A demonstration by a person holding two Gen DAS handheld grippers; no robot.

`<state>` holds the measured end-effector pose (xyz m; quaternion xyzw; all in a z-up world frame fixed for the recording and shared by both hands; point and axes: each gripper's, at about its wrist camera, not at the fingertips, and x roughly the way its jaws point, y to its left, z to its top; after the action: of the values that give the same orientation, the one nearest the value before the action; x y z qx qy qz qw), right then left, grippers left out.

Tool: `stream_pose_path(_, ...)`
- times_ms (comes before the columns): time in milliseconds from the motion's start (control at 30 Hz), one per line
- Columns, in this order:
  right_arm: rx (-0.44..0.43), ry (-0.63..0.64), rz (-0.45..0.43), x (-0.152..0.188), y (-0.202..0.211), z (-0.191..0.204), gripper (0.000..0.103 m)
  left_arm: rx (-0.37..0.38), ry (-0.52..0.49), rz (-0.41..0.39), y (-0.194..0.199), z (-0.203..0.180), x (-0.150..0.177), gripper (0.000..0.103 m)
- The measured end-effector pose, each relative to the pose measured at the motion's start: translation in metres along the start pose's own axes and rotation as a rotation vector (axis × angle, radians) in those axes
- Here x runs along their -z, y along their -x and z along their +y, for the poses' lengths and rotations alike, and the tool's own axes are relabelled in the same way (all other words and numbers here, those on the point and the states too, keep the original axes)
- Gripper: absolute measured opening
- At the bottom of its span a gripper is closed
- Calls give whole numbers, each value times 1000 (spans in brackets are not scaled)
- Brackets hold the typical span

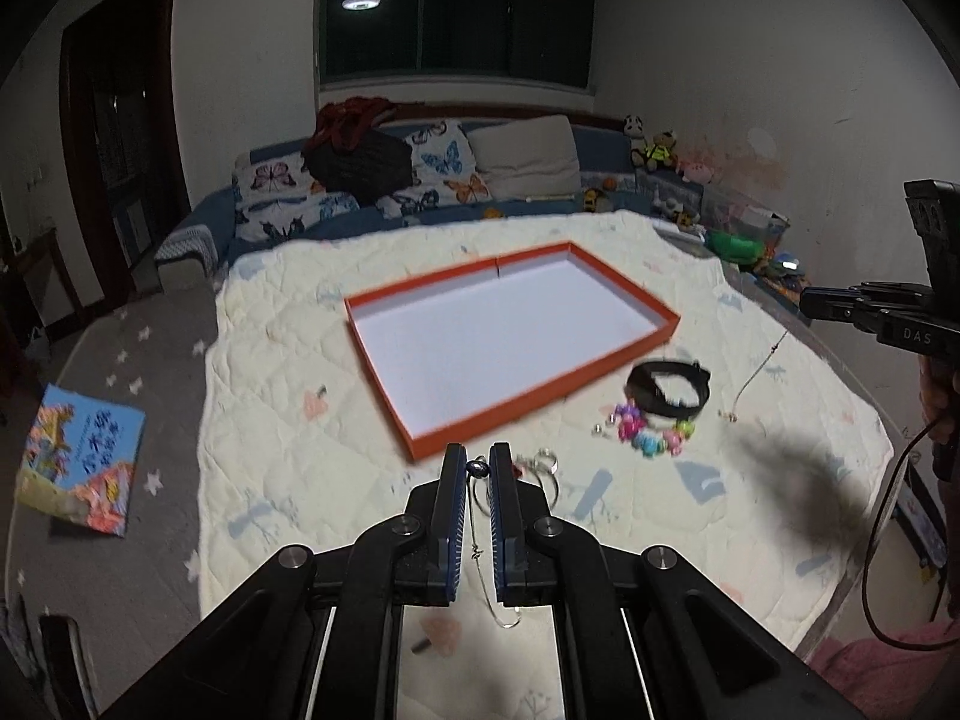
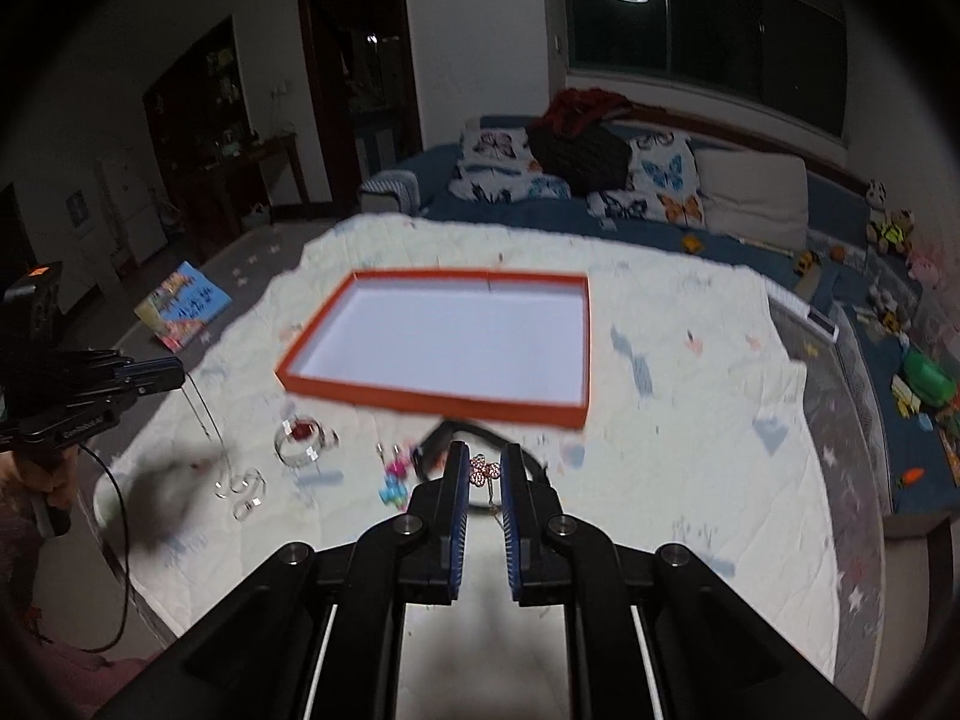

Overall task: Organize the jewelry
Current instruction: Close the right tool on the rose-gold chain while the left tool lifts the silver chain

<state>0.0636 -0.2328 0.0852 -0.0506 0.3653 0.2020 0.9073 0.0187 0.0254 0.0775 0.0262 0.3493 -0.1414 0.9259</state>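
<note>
Over the quilted counter (image 1: 336, 420), both grippers hang clear of the cloth. Left gripper (image 1: 478, 468) has its fingers (image 1: 454, 480) pinched on a thin chain necklace (image 1: 479, 531) with a dark bead, chain dangling. Right gripper (image 2: 483, 471) has closed its fingers (image 2: 457, 480) on a pink flower pendant (image 2: 485, 471). Beyond them sits the orange tray (image 1: 384, 387), with a black band (image 1: 669, 393) and coloured beads (image 1: 651, 435) beside it.
</note>
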Motion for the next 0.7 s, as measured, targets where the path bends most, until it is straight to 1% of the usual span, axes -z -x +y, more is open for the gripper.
stream_pose_path(200, -12, 21, -71, -32, 9, -5, 13, -19, -32, -90, 23, 2, -44, 7)
stream_pose_path(533, -9, 39, -151, -74, 9, -11, 13, -55, -64, -162, 29, 9, -118, 7)
stream_pose_path(700, -10, 36, -167, -91, 1, -16, 13, -71, -76, -209, 34, 13, -159, 7)
